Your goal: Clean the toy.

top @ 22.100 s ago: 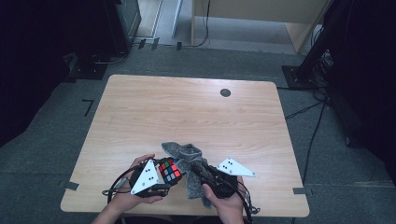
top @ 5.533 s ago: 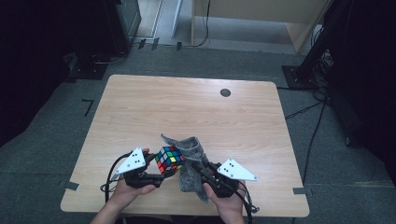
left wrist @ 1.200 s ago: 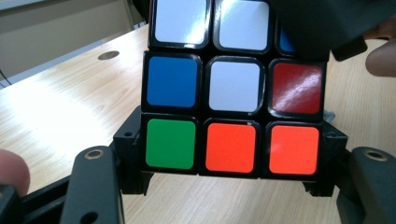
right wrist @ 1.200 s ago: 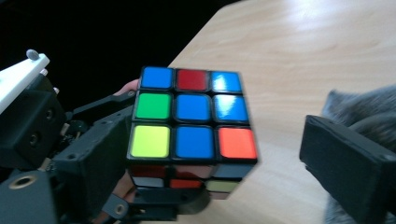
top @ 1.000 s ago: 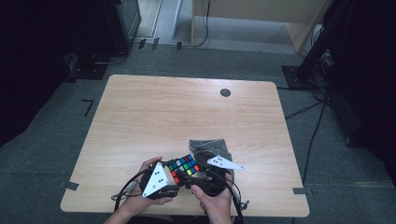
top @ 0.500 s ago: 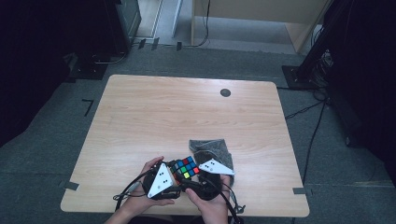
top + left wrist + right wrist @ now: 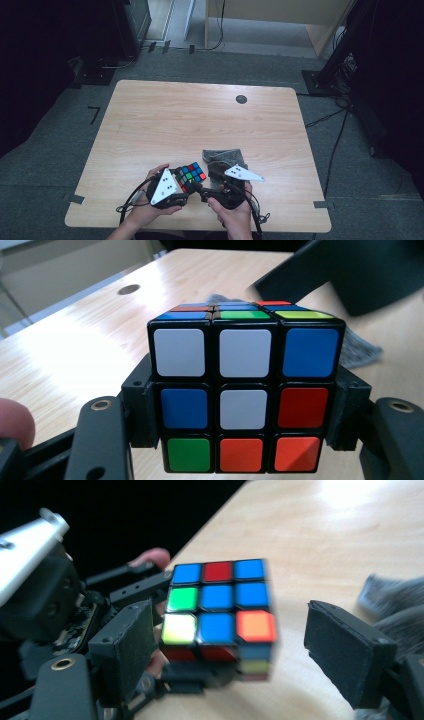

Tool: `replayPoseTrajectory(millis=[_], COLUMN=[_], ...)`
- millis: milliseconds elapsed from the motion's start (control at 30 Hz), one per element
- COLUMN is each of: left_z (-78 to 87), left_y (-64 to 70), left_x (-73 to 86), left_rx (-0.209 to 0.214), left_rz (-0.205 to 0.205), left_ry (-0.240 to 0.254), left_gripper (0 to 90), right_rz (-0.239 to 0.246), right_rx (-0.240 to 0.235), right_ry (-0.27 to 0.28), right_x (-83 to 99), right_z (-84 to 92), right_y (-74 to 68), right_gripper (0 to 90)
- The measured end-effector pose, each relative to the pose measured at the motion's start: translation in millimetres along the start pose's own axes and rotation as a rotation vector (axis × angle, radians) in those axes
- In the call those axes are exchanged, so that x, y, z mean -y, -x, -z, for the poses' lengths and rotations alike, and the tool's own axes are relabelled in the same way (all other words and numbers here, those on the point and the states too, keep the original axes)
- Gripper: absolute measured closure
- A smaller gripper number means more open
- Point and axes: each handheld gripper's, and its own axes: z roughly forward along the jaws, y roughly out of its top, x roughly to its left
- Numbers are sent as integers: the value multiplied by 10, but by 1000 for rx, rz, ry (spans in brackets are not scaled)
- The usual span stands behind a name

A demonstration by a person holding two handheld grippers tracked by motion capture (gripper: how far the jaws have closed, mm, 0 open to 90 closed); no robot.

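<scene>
A scrambled colour cube [image 7: 191, 175] is held just above the table near its front edge, and my left gripper [image 7: 186, 184] is shut on it. In the left gripper view the cube [image 7: 245, 400] sits between the two black pads [image 7: 142, 405], which press its side faces; those jaws have just tightened slightly. My right gripper [image 7: 202, 187] faces the cube from the right. Its jaws have just been opening. In the right gripper view the cube [image 7: 220, 605] lies between the pads [image 7: 345, 645], with a clear gap on the right side.
A crumpled grey cloth [image 7: 222, 156] lies on the wooden table [image 7: 200, 115] just behind the right hand. A small dark round mark [image 7: 241, 99] sits near the far edge. Cables trail off the front edge by the hands.
Both hands stay at the table's front edge. The cube has shifted slightly to the left and away from the person, and the right gripper's plate sits a little farther right.
</scene>
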Motion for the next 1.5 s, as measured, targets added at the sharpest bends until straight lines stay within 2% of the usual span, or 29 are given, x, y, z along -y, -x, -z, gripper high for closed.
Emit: replayPoseTrajectory(millis=[100,133,200,233,367,467,600,733,867,1000,1133,1200,1267,1333,1433,1500], left_z=[56,79,124,147,207,218,213,192,143,89,25,6,0,3,-1,2], left_y=[-145,-196,-300,-331,-394,-425,-454,-431,-362,-278,-206,-186,-191,-198,-185,-199], left_x=[4,1,-19,-35,-91,-98,-104,-121,-143,-156,-147,-143,-130,-131,-133,-129], left_rx=[-6,1,44,51,63,97,120,150,167,198,244,241,238,238,243,253], left_rz=[88,135,241,273,332,386,463,498,521,530,534,533,542,548,527,534], left_ry=[20,34,62,76,98,119,136,147,130,124,127,123,121,126,117,119], left_gripper=[340,340,339,339,339,339,339,339,339,339,337,337,336,288,213,205], right_rz=[1,4,20,20,45,62,98,151,231,290,310,313,336,341,329,335], right_rx=[14,22,44,57,64,64,42,51,84,126,153,155,178,195,173,170], right_ry=[64,83,98,94,60,32,37,54,105,143,164,170,181,176,162,154], right_x=[-15,-8,26,50,158,229,281,318,327,328,325,333,357,371,372,371], right_z=[79,91,82,66,-59,-155,-234,-287,-282,-277,-288,-283,-280,-279,-288,-288], right_y=[50,66,89,91,83,40,-61,-161,-276,-353,-328,-306,-314,-313,-292,-290], right_gripper=[218,222,231,234,243,243,241,228,218,218,268,292,308,343,344,344])
